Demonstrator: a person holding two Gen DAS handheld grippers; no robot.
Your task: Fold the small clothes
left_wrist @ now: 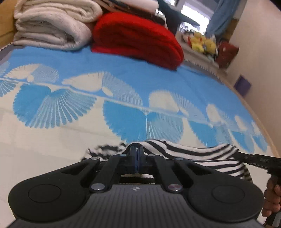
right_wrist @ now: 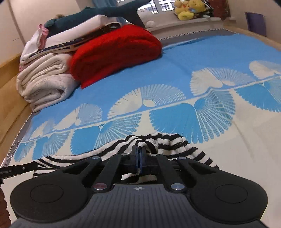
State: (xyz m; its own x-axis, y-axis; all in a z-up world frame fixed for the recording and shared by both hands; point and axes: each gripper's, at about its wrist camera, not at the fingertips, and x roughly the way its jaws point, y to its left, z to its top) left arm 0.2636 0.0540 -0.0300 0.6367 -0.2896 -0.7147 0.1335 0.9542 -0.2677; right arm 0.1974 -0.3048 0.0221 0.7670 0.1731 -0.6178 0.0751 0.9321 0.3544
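Note:
A black-and-white striped garment lies bunched on the blue and cream bedspread. In the left wrist view my left gripper is shut on a raised fold at the garment's near edge. In the right wrist view my right gripper is shut on another gathered fold of the same striped garment. The cloth stretches between the two grips and hangs below the fingers. The right gripper's finger shows at the right of the left wrist view, with a hand behind it.
At the far side of the bed lie a folded cream blanket, a folded red blanket and a stack of folded clothes. Yellow plush toys sit on a ledge by the window. A wall runs along the bed's right.

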